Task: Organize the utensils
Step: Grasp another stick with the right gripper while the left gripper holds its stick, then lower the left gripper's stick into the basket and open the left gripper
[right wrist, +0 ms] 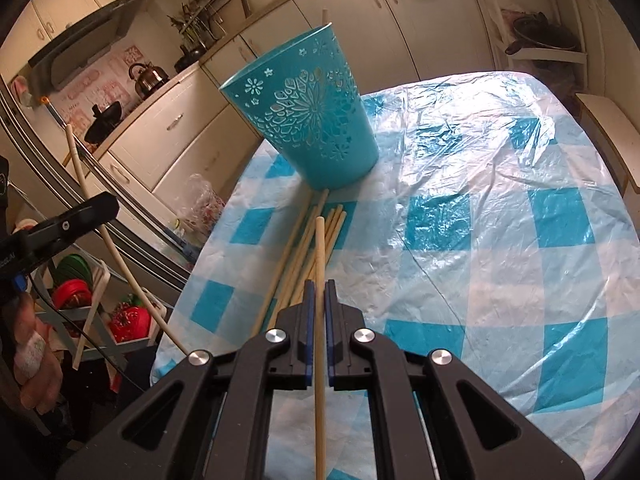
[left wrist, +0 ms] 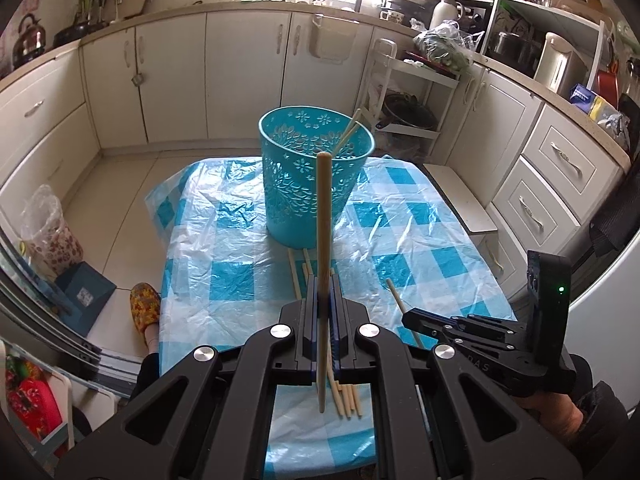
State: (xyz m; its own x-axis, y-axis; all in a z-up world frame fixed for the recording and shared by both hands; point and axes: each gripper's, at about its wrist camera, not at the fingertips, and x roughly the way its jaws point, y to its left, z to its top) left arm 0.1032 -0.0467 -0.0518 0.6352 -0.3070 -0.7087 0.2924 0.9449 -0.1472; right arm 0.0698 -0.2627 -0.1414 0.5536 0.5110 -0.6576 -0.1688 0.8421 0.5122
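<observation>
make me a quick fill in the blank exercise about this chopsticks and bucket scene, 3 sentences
1. Each gripper, left gripper and right gripper, is shut on one ____.
2. The loose chopsticks lie on the checked tablecloth in front of the ____ basket.
3. The chopsticks already in the basket lean against its ____.

Missing words: chopstick; blue; rim

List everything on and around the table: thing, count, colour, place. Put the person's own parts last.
Perforated plastic basket: one, turquoise, upright on the table's far side.
Chopsticks in basket: about two, pale, leaning on the rim.
Loose wooden chopsticks: several, exact count unclear, pale, lying before the basket.
Plastic tablecloth: one, blue-white check, covering the table.
Kettle: one, metal, on the counter.
Left gripper: black, shut on one held chopstick.
Right gripper: black, shut on another chopstick.
</observation>
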